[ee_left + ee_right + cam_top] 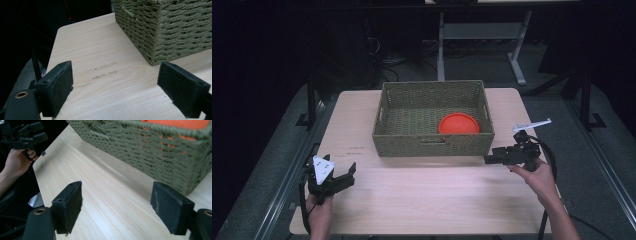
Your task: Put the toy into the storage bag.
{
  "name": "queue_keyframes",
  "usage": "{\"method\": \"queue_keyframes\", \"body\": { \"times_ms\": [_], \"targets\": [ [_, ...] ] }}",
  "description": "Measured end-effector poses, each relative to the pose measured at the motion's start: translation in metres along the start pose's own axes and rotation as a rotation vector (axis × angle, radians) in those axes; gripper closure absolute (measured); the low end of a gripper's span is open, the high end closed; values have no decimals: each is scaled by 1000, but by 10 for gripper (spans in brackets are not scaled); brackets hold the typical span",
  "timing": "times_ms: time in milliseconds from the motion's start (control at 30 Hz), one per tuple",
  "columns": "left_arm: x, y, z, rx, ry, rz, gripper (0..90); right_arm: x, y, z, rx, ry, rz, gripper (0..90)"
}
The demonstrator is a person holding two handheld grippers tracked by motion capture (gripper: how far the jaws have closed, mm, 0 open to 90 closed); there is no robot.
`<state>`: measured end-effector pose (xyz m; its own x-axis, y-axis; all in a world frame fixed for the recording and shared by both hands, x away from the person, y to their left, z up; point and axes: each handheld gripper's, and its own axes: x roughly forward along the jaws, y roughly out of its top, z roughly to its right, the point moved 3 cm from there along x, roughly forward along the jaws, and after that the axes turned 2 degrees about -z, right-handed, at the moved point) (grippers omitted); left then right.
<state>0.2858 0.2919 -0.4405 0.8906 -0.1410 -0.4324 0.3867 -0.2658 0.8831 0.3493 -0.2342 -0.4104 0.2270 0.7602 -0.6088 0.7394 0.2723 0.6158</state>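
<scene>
Two grippers, left point(348, 172) and right point(488, 160), stand spread and empty before the woven basket point(432, 142), which holds an orange disc point(458, 123).

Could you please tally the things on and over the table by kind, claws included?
Woven basket: 1
Orange disc inside it: 1
Claws, both open and holding nothing, left claw and right claw: 2
Total: 4
</scene>
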Motion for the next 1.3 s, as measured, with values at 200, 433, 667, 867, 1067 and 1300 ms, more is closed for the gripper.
{"method": "queue_keyframes", "body": {
  "times_ms": [200,433,667,867,1067,1300],
  "targets": [
    [0,0,0,4,1,1,127,1,-9,3,11,-2,-8,229],
    [-1,0,-1,8,2,-7,127,1,-19,4,28,2,-7,220],
    [-1,0,0,1,2,0,127,-1,-31,7,30,-19,-29,220],
    [-1,0,0,1,2,-1,127,-2,-43,8,40,-13,-23,220],
    [-1,0,1,-1,0,1,127,-1,-54,7,48,-2,-24,221],
    [0,0,2,6,-2,-1,127,2,-76,6,59,-1,90,231]
  ]
}}
